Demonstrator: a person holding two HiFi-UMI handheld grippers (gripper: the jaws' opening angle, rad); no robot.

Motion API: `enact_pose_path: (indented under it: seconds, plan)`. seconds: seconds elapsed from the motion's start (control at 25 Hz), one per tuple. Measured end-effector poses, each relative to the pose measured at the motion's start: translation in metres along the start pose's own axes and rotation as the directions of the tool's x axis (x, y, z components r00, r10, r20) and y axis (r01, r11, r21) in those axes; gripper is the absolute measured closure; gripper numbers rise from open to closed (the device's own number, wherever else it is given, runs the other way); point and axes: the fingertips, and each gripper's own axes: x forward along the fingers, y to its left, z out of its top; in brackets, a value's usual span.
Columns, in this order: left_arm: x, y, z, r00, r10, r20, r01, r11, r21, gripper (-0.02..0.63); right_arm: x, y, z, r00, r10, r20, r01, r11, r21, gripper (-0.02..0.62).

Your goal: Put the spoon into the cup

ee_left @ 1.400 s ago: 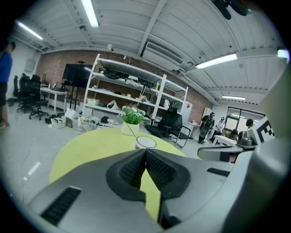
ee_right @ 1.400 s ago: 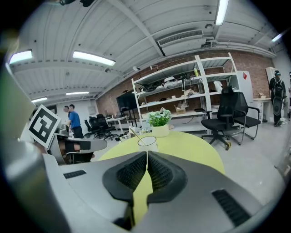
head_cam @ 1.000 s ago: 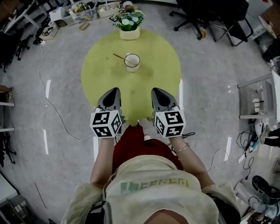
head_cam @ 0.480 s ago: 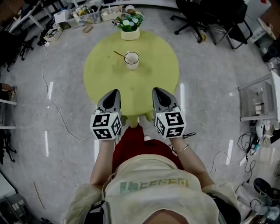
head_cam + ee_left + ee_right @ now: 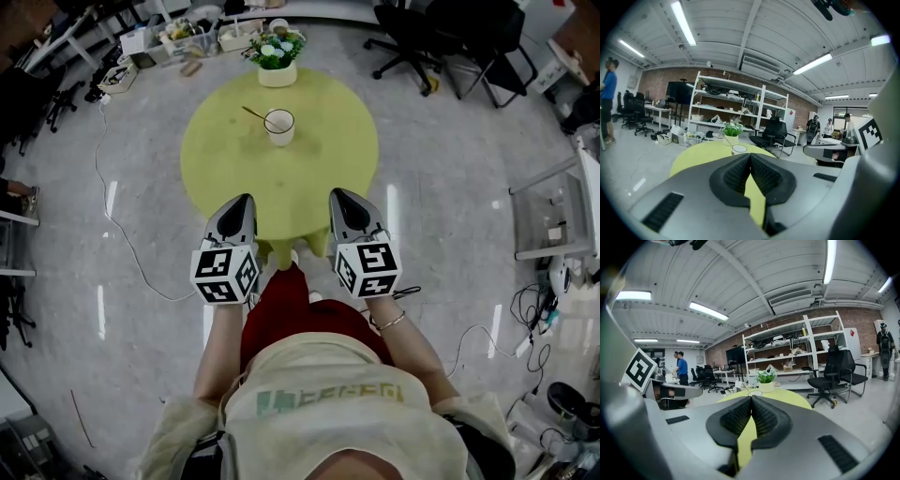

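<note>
A white cup (image 5: pixel 279 125) stands on the round yellow-green table (image 5: pixel 319 169), toward its far side. A thin spoon (image 5: pixel 251 114) pokes out from the cup's rim toward the far left; its bowl is hidden. My left gripper (image 5: pixel 246 199) and right gripper (image 5: pixel 336 194) hover side by side over the table's near edge, both shut with nothing between the jaws. The left gripper (image 5: pixel 750 154) points at the cup (image 5: pixel 739 149) far ahead. Past the right gripper (image 5: pixel 751 398) the cup (image 5: pixel 755 393) shows small, the spoon's handle slanting up from it.
A potted plant (image 5: pixel 276 52) sits at the table's far edge behind the cup. Black office chairs (image 5: pixel 422 37) stand at the back right, boxes (image 5: pixel 187 33) at the back left. A cable (image 5: pixel 122 234) runs across the floor at left. A person (image 5: pixel 608 93) stands far left.
The table and cup have drifted slightly farther away in the head view. Both grippers stay shut and hold nearly the same places near the table's front edge.
</note>
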Motion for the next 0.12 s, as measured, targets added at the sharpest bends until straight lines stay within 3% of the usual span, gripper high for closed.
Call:
enact_pose_path:
  seconds: [0.12]
  plan:
    - [-0.0119, -0.0081, -0.0006, 1.0, 0.0, 0.01, 0.0, 1.0, 0.006, 0.581, -0.0143, 0.0013, -0.0011, 1.0, -0.003, 0.01, 0.003, 1.0, 0.0, 0.56]
